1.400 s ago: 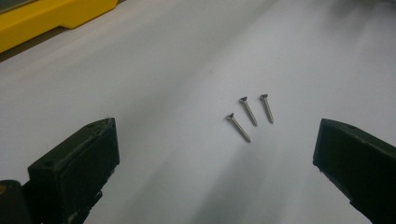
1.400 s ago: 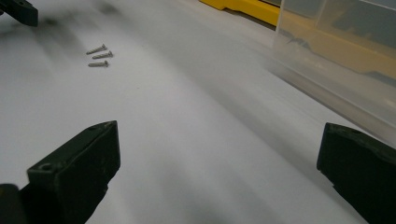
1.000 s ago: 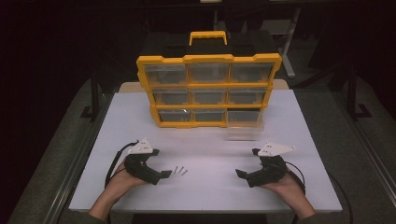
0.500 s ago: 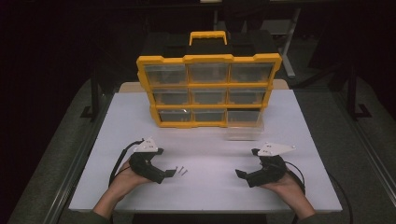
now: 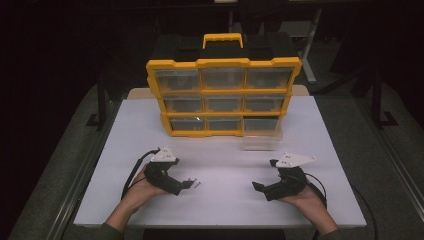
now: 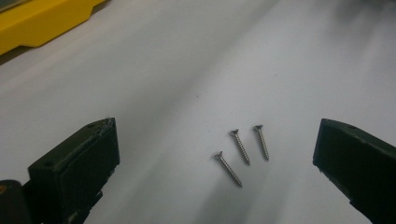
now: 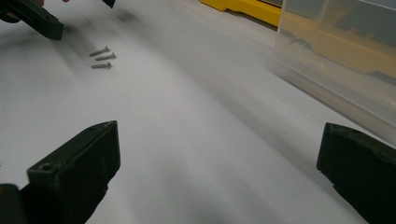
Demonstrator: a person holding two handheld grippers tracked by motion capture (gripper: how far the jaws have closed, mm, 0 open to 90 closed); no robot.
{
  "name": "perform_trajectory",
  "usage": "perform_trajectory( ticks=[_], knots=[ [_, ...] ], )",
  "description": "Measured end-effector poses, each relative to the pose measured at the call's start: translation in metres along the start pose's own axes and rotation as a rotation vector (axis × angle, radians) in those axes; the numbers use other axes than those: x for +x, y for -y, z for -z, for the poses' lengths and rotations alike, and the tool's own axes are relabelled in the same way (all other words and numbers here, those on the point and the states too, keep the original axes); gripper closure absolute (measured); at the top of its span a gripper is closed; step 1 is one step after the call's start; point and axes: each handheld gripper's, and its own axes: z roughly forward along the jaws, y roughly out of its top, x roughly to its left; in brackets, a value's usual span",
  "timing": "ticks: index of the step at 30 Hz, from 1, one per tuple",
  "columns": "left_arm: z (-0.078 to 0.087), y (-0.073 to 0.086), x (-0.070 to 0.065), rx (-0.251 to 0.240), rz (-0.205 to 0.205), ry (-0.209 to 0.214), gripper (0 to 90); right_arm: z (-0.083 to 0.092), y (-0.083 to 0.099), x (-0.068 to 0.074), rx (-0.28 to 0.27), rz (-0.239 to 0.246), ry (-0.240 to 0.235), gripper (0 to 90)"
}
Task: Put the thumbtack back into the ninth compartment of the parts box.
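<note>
A: Where are the 3 screws [image 6: 241,151] sitting?
B: Lying loose on the white table [image 5: 220,210], side by side, right in front of the left gripper [image 5: 186,184]. Its jaws are gaping wide, gripping nothing.
A: And the right gripper [image 5: 260,189]?
B: Also spread and carrying nothing, sitting well apart from them, near the clear drawer [image 7: 341,70].

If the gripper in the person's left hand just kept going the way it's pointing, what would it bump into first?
Probably the three screws lying loose on the white table. The left gripper has its jaws wide open, and the screws lie between them just ahead; exact depth is hard to judge.
</note>
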Motion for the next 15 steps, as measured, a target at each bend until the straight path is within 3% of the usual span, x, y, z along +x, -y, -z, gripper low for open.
perform_trajectory(
  ticks=[9,15],
  knots=[
    [-0.0014,-0.0011,-0.0028,0.018,0.006,-0.005,6.6,0.0017,-0.0003,0.0014,-0.009,0.006,0.004,0.0],
    [0.0006,-0.0007,-0.0002,0.027,0.032,0.001,20.6,0.0007,-0.0007,0.0005,-0.008,0.004,0.001,0.0]
  ],
)
